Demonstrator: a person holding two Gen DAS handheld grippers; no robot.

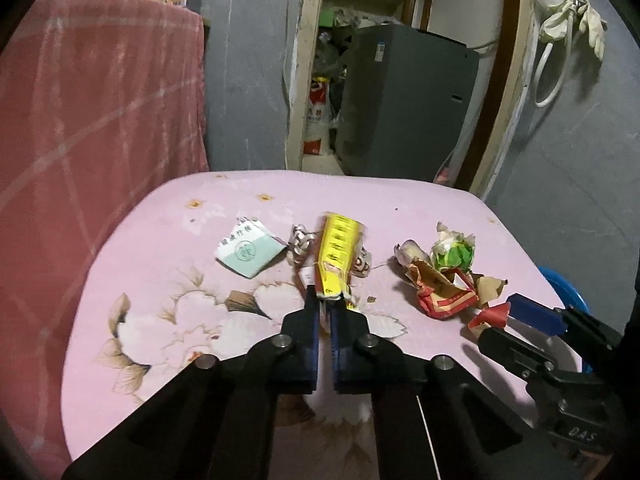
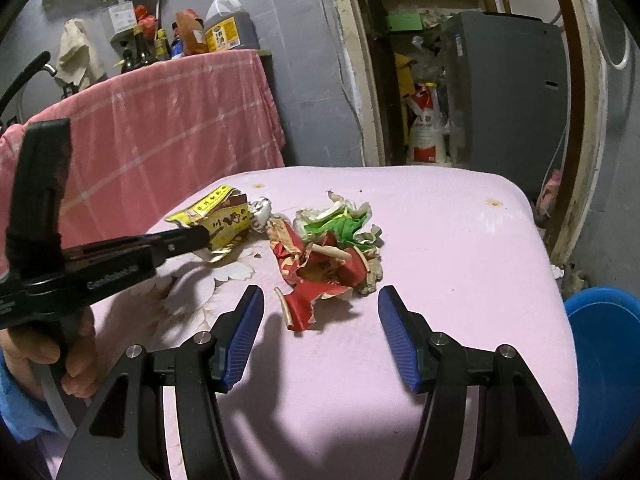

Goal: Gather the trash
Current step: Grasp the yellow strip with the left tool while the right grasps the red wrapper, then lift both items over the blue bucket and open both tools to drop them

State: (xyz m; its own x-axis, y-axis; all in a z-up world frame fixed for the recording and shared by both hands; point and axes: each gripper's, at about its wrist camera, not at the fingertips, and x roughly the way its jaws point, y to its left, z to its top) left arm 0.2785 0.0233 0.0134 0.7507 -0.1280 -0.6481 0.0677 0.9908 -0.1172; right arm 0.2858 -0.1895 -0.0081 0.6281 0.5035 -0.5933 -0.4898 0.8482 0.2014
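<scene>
Left claw [image 1: 325, 300]: pressed together on the near end of the yellow wrapper [image 1: 336, 256]; from the right wrist view, the wrapper is seen raised a little off the surface at that end.
Right claw [image 2: 320, 312]: spread, blue pads facing each other, nothing pinched between them; it is held just short of the red torn paper [image 2: 316, 276].
Yellow wrapper: a long flattened packet, yellow on one face and brown with printing on the other, lying near the middle of the surface.
Silver foil scrap [image 2: 262, 214]: crumpled, just beside the far end of the yellow wrapper.
Red torn paper: a loose heap with brown edges, right of the wrapper, directly ahead of the right claw.
Green and white crumpled paper [image 2: 340, 222]: piled against the far side of the red heap, touching it.
White and pale green slip [image 1: 248, 252]: seen lying flat to the left of the wrapper, apart from it; its print is possibly a stamp, too small to read.
Surface [image 2: 460, 248]: covered in pink cloth with a flower pattern.
Blue bucket [image 2: 608, 360]: seen beside the right edge of the surface, lower down.
Person's hand [image 2: 48, 356]: wrapped round the left claw's handle.
</scene>
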